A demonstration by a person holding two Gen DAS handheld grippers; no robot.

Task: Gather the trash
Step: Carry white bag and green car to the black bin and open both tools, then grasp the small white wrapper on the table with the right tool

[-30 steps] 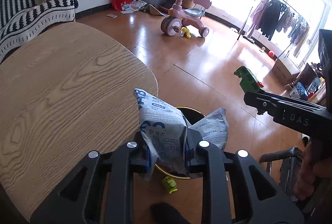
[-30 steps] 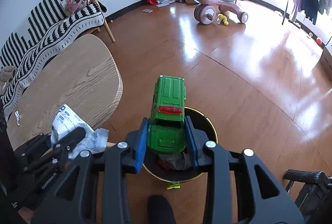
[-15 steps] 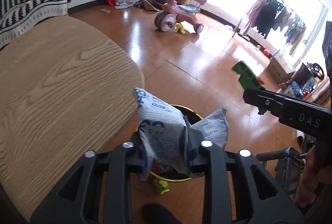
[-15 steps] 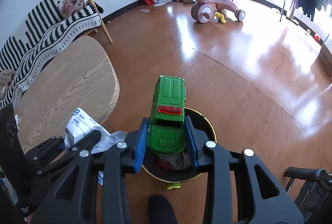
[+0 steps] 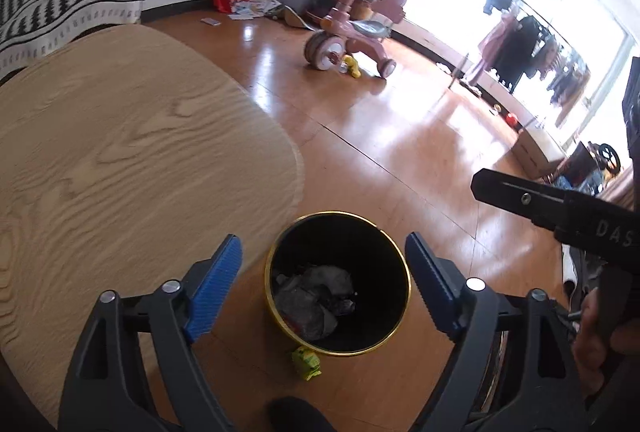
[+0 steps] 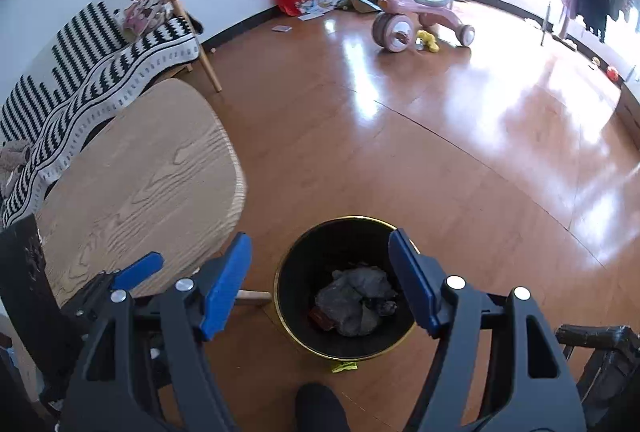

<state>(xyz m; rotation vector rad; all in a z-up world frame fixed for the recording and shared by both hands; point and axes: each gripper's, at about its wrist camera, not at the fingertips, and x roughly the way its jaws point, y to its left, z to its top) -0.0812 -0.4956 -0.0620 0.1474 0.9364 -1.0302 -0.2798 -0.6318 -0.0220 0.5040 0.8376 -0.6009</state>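
Crumpled trash (image 5: 314, 298) lies at the bottom of the bin (image 5: 402, 264), directly below and between the fingers of both tools. Left gripper (image 5: 324, 274): spread wide, empty. Right gripper (image 6: 320, 278): spread wide, empty. A green scrap (image 5: 306, 362) sits on the floor against the bin's near side, outside it. Risk: that scrap gets missed, being close under the tools; reaching low for it could knock the bin. Table (image 5: 120, 159) edge stands left of the left gripper.
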